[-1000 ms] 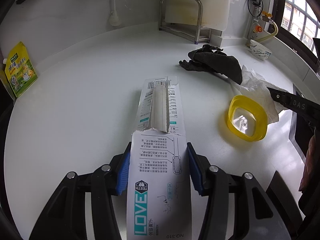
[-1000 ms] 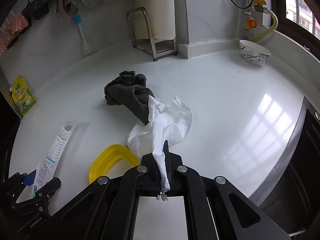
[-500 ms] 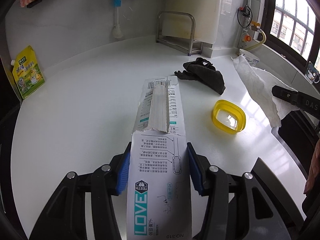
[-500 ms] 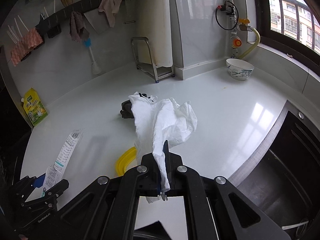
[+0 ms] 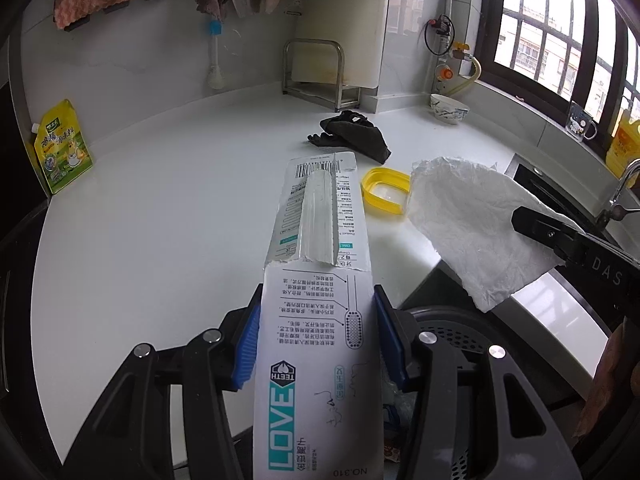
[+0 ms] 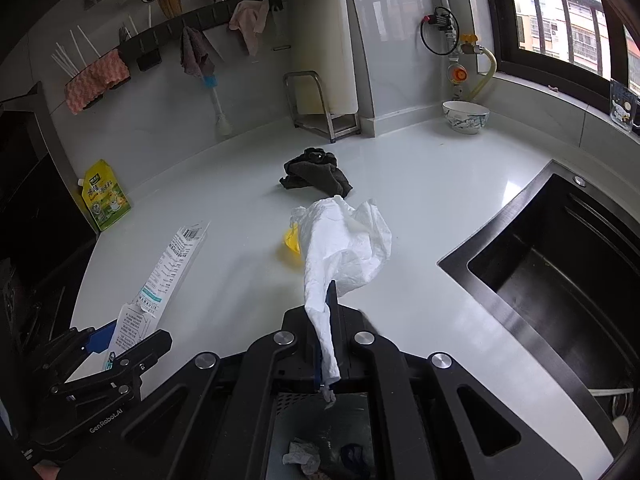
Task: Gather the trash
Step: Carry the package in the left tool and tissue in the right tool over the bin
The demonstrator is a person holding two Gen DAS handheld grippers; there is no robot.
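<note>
A torn toothbrush card package (image 5: 318,320), printed "LOVE TEETH", is clamped flat between the blue pads of the left gripper (image 5: 316,340), lifted clear of the white kitchen counter (image 5: 160,220) and pointing away from the camera. Beside it, the right gripper (image 6: 328,344) has its jaws pressed together on the tail of a crumpled white tissue (image 6: 344,244), which fans out in the air above the counter's front edge. Below both grippers sits a dark bin (image 6: 320,432), with scraps lying inside it. Left on the counter are a yellow plastic lid (image 5: 386,194), partly hidden behind the tissue in the right view, and a dark crumpled cloth (image 6: 316,172) farther back. A black sink (image 6: 560,280) lies to the right, a patterned bowl (image 6: 466,117) near the window, a green-yellow pouch (image 5: 62,146) against the left wall.
</note>
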